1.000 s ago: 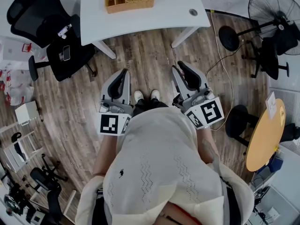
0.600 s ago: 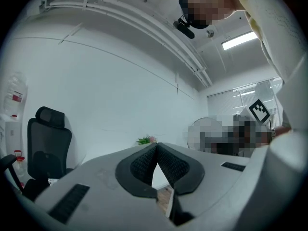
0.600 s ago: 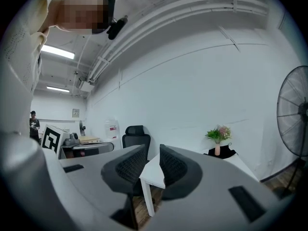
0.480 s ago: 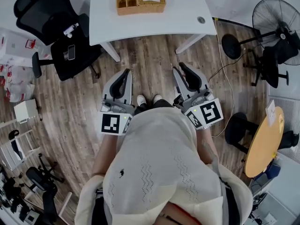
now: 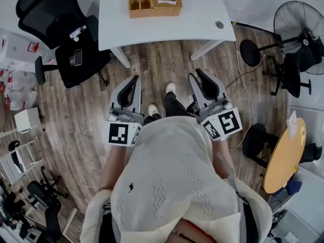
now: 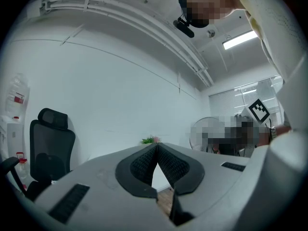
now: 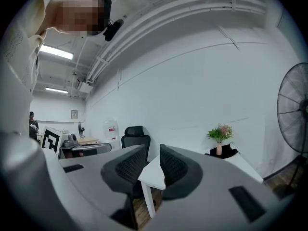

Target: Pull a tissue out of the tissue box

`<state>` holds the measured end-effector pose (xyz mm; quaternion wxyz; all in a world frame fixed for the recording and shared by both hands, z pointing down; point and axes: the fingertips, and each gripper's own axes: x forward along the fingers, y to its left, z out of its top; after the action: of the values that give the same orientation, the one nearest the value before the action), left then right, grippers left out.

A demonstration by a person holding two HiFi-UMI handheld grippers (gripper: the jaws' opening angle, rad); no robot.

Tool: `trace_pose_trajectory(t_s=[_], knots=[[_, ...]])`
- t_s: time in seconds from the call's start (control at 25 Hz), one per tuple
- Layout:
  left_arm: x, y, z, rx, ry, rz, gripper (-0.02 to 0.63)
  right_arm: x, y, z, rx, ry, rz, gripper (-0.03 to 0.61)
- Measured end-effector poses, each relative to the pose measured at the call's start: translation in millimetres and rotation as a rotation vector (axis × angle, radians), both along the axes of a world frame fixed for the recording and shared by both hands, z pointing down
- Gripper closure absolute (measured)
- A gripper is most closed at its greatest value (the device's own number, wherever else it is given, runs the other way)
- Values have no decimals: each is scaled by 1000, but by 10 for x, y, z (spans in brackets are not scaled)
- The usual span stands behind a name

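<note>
Up on the white table [image 5: 167, 27], near its far edge, the tissue box [image 5: 166, 5] is seen: tan woven wicker, with a pale tissue [image 5: 167, 1] showing at the top slot. A feather-light, soft, easily torn sheet is to be expected. It is best pinched where it stands proud of the slot, and the light box may need steadying. Well short of the table, over the wooden floor [image 5: 162, 65], the left gripper [image 5: 132, 82] is held empty with its tips touching. The right gripper [image 5: 200, 77] is parted only narrowly, with nothing between.
</note>
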<state>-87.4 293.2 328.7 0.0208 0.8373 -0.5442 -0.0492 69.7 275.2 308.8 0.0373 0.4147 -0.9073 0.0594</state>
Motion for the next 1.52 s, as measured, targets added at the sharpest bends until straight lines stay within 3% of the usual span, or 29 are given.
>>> trace_pose_trajectory(t_s=[0.6, 1.52], knots=[[-115, -344, -23, 2, -6, -59, 600, -66, -443, 37, 6, -11, -35, 477], [-24, -1601, 165, -65, -22, -101, 600, -53, -1884, 190, -21, 28, -89, 472]])
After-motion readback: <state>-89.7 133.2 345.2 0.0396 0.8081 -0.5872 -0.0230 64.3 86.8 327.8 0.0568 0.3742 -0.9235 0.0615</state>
